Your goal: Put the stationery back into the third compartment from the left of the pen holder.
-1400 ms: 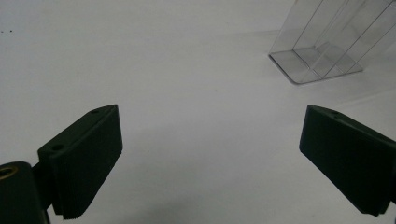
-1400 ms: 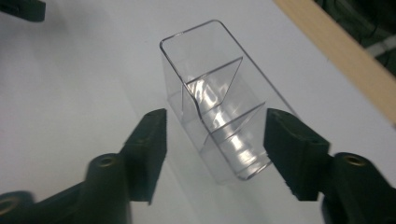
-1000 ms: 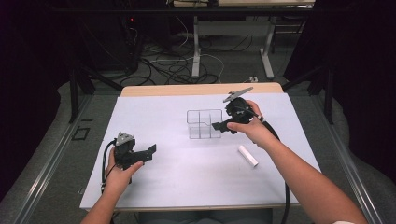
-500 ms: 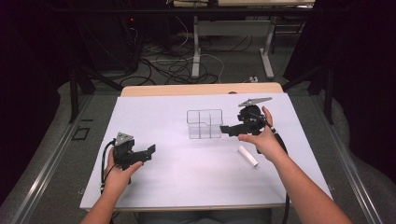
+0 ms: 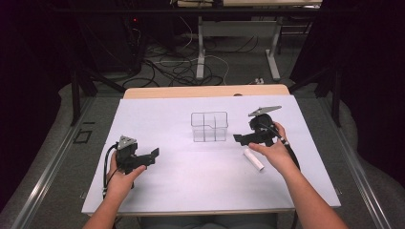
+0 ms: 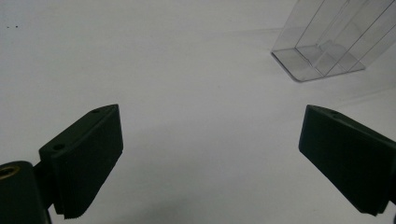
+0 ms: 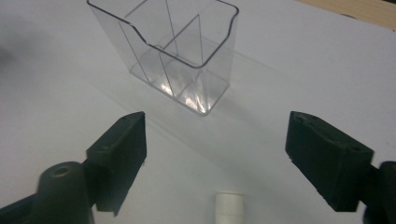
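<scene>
So, there's a white table with a clear plastic organizer standing upright around the middle, a bit toward the far side. It's a see-through box with thin dividers inside splitting it into compartments; in the right gripper view the compartments look empty, though glare on the plastic makes that a bit hard to call.

The right gripper is held above the table just right of the organizer, pointing left at it, not touching. Its jaws are spread wide, nothing between them. A small white cylinder lies flat on the table just on the near side of that gripper, right by the person's right hand. In the right gripper view the end of the cylinder pokes in at the bottom edge, between the jaws but low and not pinched.

The left gripper is well off to the near left, held in the left hand, aimed right. Its jaws are also wide apart with bare table between them, and the organizer sits off in the upper right corner of the left gripper view.
</scene>
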